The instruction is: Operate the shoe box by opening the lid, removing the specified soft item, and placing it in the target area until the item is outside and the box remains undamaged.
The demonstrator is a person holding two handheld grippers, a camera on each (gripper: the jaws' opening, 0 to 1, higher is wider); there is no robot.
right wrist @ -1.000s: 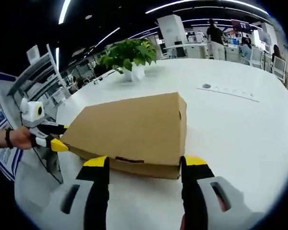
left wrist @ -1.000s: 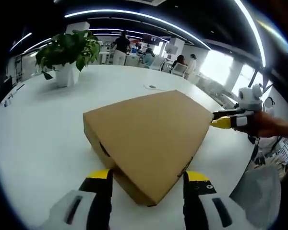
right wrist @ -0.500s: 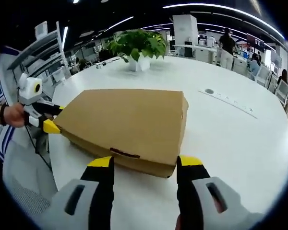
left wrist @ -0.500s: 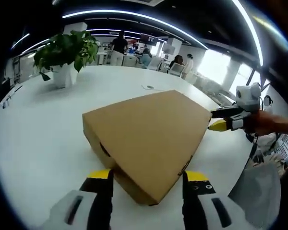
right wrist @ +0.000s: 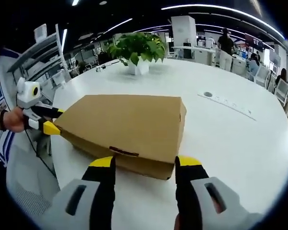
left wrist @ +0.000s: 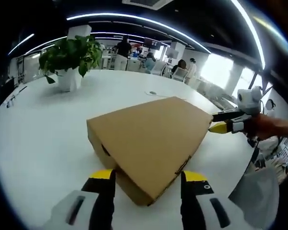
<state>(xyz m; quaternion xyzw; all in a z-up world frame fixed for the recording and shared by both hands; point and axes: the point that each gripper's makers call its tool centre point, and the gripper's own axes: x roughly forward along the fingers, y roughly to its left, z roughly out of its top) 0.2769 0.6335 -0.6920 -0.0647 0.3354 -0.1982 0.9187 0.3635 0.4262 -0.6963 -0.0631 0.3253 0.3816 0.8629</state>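
Left gripper view: the closed shoe box (left wrist: 151,139) is lying near the table's (left wrist: 43,129) edge. The left gripper (left wrist: 146,179) and the right gripper (right wrist: 143,165), jaws spread, are being positioned at opposite box corners, seemingly so the lid can be lifted evenly.

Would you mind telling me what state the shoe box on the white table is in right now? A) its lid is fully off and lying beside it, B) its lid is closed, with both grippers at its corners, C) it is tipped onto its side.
B: the shoe box sits flat with its lid down, the right gripper and left gripper open astride its corners.
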